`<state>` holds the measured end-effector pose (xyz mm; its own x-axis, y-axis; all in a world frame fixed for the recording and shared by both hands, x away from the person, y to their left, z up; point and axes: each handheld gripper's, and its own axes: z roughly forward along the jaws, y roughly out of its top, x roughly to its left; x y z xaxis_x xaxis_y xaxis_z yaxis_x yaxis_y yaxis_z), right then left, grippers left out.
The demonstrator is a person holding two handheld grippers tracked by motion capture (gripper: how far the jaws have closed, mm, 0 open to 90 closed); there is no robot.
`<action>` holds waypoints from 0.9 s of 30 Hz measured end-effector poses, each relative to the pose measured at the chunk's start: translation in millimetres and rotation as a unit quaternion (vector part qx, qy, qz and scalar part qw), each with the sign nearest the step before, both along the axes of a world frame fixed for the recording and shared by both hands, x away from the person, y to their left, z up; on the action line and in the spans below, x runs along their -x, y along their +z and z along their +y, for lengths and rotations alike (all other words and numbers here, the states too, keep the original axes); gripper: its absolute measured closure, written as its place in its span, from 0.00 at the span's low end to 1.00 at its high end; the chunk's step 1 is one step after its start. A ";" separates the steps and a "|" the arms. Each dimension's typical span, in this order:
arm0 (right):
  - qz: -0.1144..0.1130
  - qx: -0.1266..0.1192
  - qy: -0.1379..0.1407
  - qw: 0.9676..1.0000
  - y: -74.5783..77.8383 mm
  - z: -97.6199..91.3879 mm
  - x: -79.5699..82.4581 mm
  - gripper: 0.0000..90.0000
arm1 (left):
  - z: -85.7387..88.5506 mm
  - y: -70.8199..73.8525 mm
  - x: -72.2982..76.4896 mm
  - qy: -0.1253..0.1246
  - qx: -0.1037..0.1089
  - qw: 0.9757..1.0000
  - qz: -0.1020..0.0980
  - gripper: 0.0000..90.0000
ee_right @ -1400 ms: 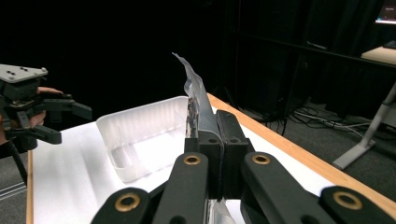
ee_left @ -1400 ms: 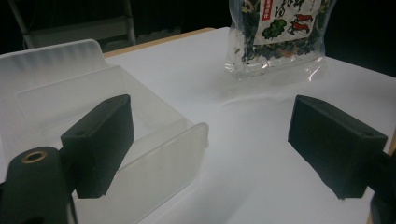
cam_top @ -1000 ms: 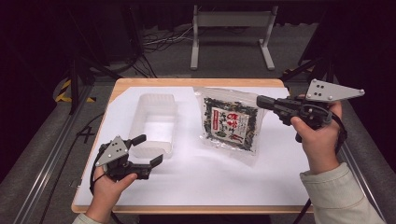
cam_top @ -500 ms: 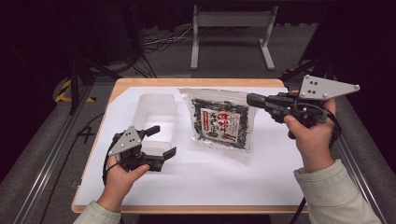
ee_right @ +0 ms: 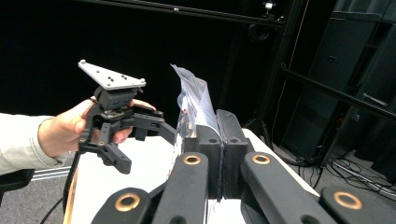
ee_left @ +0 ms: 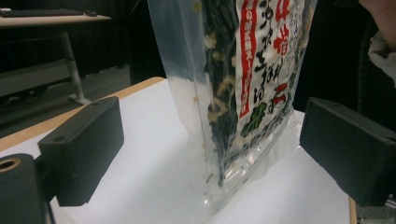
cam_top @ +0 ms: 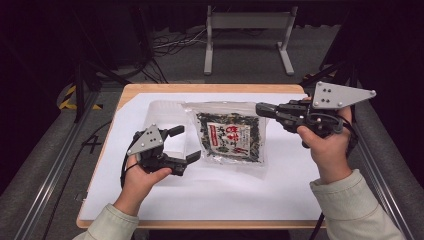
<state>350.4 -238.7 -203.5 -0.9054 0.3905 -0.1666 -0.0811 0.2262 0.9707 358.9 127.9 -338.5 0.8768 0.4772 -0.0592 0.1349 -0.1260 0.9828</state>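
A clear bag of dark dried seaweed (cam_top: 227, 135) with a red and white label is held up by its top edge. My right gripper (cam_top: 260, 109) is shut on that edge, and its jaws press flat together on the plastic (ee_right: 219, 140). In the left gripper view the bag (ee_left: 243, 84) hangs upright with its bottom corner at the white table surface (ee_left: 149, 154). My left gripper (cam_top: 186, 145) stands open beside the bag's lower left corner. Its jaws are wide apart on either side of the bag (ee_left: 215, 154) without touching it.
A clear plastic container (cam_top: 161, 114) sits on the white sheet behind my left gripper. The wooden table edge (cam_top: 210, 88) runs along the back. A metal stand (cam_top: 247, 30) and cables lie on the floor beyond.
The right gripper shifted left and raised the bag from lying flat to nearly upright. The left gripper moved right and up, toward the bag's lower corner.
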 end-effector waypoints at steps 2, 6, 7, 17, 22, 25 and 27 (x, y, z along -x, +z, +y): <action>-0.002 0.001 0.002 1.000 0.4 1.8 0.3 1.00 | -1.9 2.4 -4.3 -0.011 0.017 1.000 0.006 0.14; -0.005 0.001 0.008 1.000 0.1 3.8 -0.4 1.00 | -5.6 5.0 -10.8 -0.012 0.028 1.000 0.001 0.17; -0.005 0.001 0.008 1.000 0.1 3.8 -0.4 1.00 | -6.9 5.6 -12.5 -0.015 0.029 0.999 0.002 0.17; -0.010 -0.003 0.024 1.000 -1.2 8.5 0.0 1.00 | -19.1 9.6 -23.7 -0.037 0.020 0.999 -0.005 0.13; -0.005 -0.015 0.037 0.999 -2.5 10.3 -1.8 1.00 | -25.3 9.8 -23.8 -0.071 0.041 0.997 -0.001 0.16; -0.004 -0.018 0.039 0.999 -2.8 10.6 -2.2 1.00 | -26.6 10.7 -23.8 -0.079 0.048 0.996 -0.004 0.19; -0.004 -0.020 0.040 0.999 -3.1 11.0 -2.2 1.00 | -27.8 11.2 -24.2 -0.082 0.051 0.995 -0.007 0.22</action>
